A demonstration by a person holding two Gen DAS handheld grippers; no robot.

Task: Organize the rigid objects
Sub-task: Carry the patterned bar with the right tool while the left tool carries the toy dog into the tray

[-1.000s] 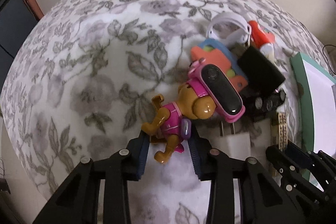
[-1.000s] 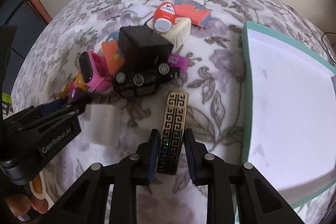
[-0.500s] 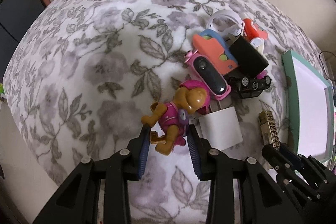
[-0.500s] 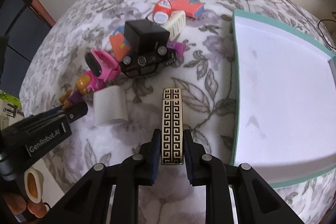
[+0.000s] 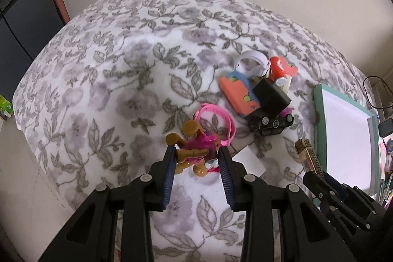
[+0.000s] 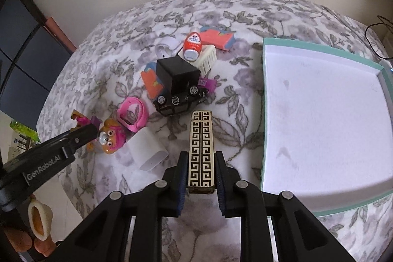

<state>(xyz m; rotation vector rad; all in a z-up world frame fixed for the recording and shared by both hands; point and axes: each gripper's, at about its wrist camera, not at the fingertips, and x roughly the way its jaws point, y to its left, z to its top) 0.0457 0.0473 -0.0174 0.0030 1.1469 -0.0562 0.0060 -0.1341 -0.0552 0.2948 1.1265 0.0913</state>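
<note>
My left gripper (image 5: 196, 151) is shut on a brown and pink toy dog (image 5: 194, 152) and holds it above the flowered cloth; the dog also shows in the right wrist view (image 6: 110, 139). My right gripper (image 6: 201, 158) is shut on a gold and black patterned bar (image 6: 201, 151), lifted off the cloth, left of the teal tray (image 6: 264, 114) with its white inside. The bar also shows in the left wrist view (image 5: 309, 158).
A pile lies on the cloth: black toy car (image 6: 179, 100), black box (image 6: 176, 75), pink watch band (image 6: 132, 114), white charger (image 6: 149, 151), orange cases (image 6: 218, 37), red-capped bottle (image 6: 192, 46), white ring (image 5: 251, 63). The cloth's edge drops off at the left.
Both grippers have lifted up and back with their objects. The toy dog has turned in the left gripper. The pink watch band now lies on its side.
</note>
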